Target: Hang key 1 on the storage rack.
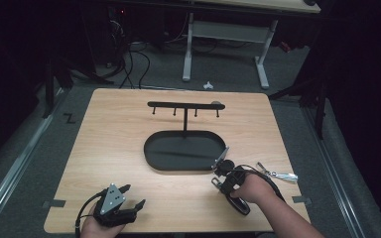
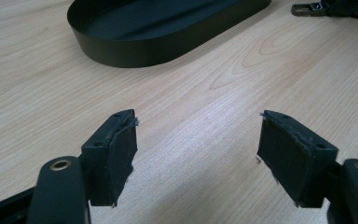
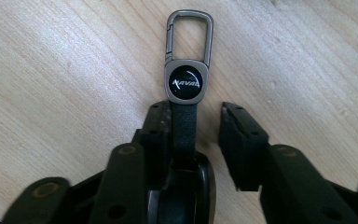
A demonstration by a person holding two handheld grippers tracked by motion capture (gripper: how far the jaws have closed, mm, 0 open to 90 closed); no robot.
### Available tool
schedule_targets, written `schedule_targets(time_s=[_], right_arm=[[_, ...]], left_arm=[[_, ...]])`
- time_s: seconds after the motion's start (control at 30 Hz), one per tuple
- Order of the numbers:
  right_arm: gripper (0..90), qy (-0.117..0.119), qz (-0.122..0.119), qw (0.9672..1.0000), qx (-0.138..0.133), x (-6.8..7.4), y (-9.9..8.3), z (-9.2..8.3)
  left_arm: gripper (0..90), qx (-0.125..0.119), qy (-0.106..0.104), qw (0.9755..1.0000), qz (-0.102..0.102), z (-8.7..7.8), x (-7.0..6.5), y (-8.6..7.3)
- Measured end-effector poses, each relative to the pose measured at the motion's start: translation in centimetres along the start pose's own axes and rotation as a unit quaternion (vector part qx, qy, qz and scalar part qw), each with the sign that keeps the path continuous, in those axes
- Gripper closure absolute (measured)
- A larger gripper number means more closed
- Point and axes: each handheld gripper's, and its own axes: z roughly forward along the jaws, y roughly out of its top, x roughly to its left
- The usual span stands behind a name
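I am working the pick-up step: my right claw [image 3: 198, 140] is coming around the black strap key fob with the grey metal carabiner clip and round badge [image 3: 185, 84], which is lying flat on the pale wooden desk [image 3: 65, 70]. In the right gripper view the fob's strap is running down between the 2 jaws, lying against the left-hand pad [image 3: 161, 135], while the right-hand pad [image 3: 237, 140] is standing clear of it with bare wood showing in the gap. So the claw is about half open and is not yet gripping anything; I would not call this a hold until both pads are pressing on the strap. The badge and clip are sticking out just ahead of the fingertips.

In the high view the right claw [image 1: 222, 173] is sitting just off the near right end of the black oval metal tray with its upright T-shaped hook rack [image 1: 185, 121], and a silver keyring bundle [image 1: 277, 174] is lying just beyond it to the right.

My left claw [image 2: 198, 154] is idling wide open over bare desk with nothing between its pads, the tray [image 2: 135, 51] ahead of it.

Next, I judge, I am needing to finish closing on the strap, squarely and low, then lift it straight up so the clip hangs free, and carry it toward 1 of the rack's 4 pegs. The strap is thin and off-centre, so it may slip or twist as the pads meet.
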Motion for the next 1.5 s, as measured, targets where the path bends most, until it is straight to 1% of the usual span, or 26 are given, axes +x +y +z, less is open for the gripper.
schedule_targets(time_s=[0.07, 0.13, 0.17, 0.2, 0.27, 0.3, 0.4, 0.53, 0.67, 0.8, 0.83, 0.87, 0.93, 0.97, 1.0, 1.03, 1.1, 1.13, 1.23, 1.27, 1.33, 1.37, 1.5], right_arm=[[69.9, 0.0, 0.004, 1.0, 0.003, 0.0, 0.0, 0.0], [76.4, 0.001, 0.007, 0.9999, 0.008, 0.1, 0.1, 0.0], [78.5, 0.002, 0.013, 0.9998, 0.014, 0.2, 0.2, -0.1], [78.8, 0.002, 0.006, 0.9999, 0.012, 0.2, 0.3, 0.0], [79.1, 0.0, 0.019, 0.9996, 0.021, 0.5, 0.4, -0.1], [79.1, 0.001, 0.01, 0.9998, 0.02, 0.3, 0.4, 0.0], [79.1, 0.002, 0.004, 0.9997, 0.025, 0.3, 0.5, 0.0], [79.1, 0.003, 0.003, 0.9997, 0.026, 0.2, 0.6, 0.0], [79.3, 0.004, -0.001, 0.9997, 0.024, 0.3, 0.6, 0.0], [79.6, 0.004, -0.01, 0.9998, 0.016, 0.1, 0.4, 0.0], [79.7, 0.005, -0.006, 0.9999, 0.015, 0.1, 0.3, 0.0], [79.8, 0.006, 0.009, 0.9998, 0.014, 0.3, 0.2, -0.1], [80.0, 0.006, 0.016, 0.9998, 0.009, 0.4, 0.0, -0.1], [80.0, 0.004, 0.0, 1.0, 0.008, 0.2, 0.0, -0.1], [80.0, 0.002, -0.008, 0.9999, 0.007, 0.2, 0.0, -0.1], [80.0, 0.005, 0.006, 0.9999, 0.012, 0.5, 0.0, -0.3], [80.0, 0.022, 0.009, 0.9997, 0.009, 0.3, 0.0, -0.7], [80.0, 0.023, 0.007, 0.9997, 0.008, 0.3, 0.0, -1.0], [80.0, 0.018, 0.011, 0.9998, 0.004, 0.2, -0.1, -2.3], [80.0, 0.017, 0.007, 0.9998, 0.001, 0.1, -0.1, -2.6], [80.0, 0.018, 0.01, 0.9998, -0.002, 0.2, -0.2, -3.5], [80.0, 0.019, -0.003, 0.9998, -0.01, 0.0, -0.3, -4.0], [80.1, 0.015, 0.002, 0.9997, -0.021, 0.0, -0.6, -5.5]], left_arm=[[29.0, 0.002, -0.004, 1.0, -0.002, -0.1, 0.0, 0.1], [29.8, -0.006, -0.007, 0.9999, -0.01, -0.3, 0.1, 0.2], [29.8, -0.008, -0.008, 0.9999, -0.01, -0.3, 0.1, 0.2], [29.8, -0.009, -0.008, 0.9999, -0.01, -0.4, 0.1, 0.2], [29.6, -0.009, -0.007, 0.9999, -0.007, -0.4, 0.0, 0.2], [29.5, -0.008, -0.006, 0.9999, -0.006, -0.3, 0.1, 0.2], [29.5, -0.008, -0.007, 0.9999, -0.008, -0.3, 0.1, 0.2], [29.5, -0.007, -0.008, 0.9999, -0.002, -0.2, -0.1, 0.2], [29.6, -0.004, -0.009, 1.0, -0.001, -0.1, -0.1, 0.2], [29.6, -0.004, -0.008, 1.0, -0.002, -0.2, -0.2, 0.2], [29.6, -0.005, -0.007, 1.0, -0.002, -0.1, -0.2, 0.2], [29.6, -0.004, -0.007, 1.0, -0.001, -0.1, -0.2, 0.2], [29.6, -0.002, -0.008, 1.0, -0.001, -0.1, -0.2, 0.2], [29.6, -0.002, -0.008, 1.0, -0.001, -0.1, -0.2, 0.2], [29.6, -0.001, -0.008, 1.0, -0.001, -0.1, -0.1, 0.2], [29.6, -0.002, -0.007, 1.0, -0.001, 0.0, -0.1, 0.2], [29.6, -0.001, -0.008, 1.0, -0.002, -0.1, -0.1, 0.2], [29.6, -0.001, -0.007, 1.0, -0.001, -0.1, -0.1, 0.2], [29.6, -0.002, -0.007, 1.0, -0.001, -0.1, -0.1, 0.2], [29.6, -0.002, -0.007, 1.0, -0.001, -0.1, -0.1, 0.2], [29.6, 0.0, -0.007, 1.0, 0.0, -0.1, -0.1, 0.2], [29.6, -0.001, -0.007, 1.0, 0.0, -0.1, -0.1, 0.2], [29.7, 0.0, -0.009, 1.0, 0.0, -0.1, -0.2, 0.2]])
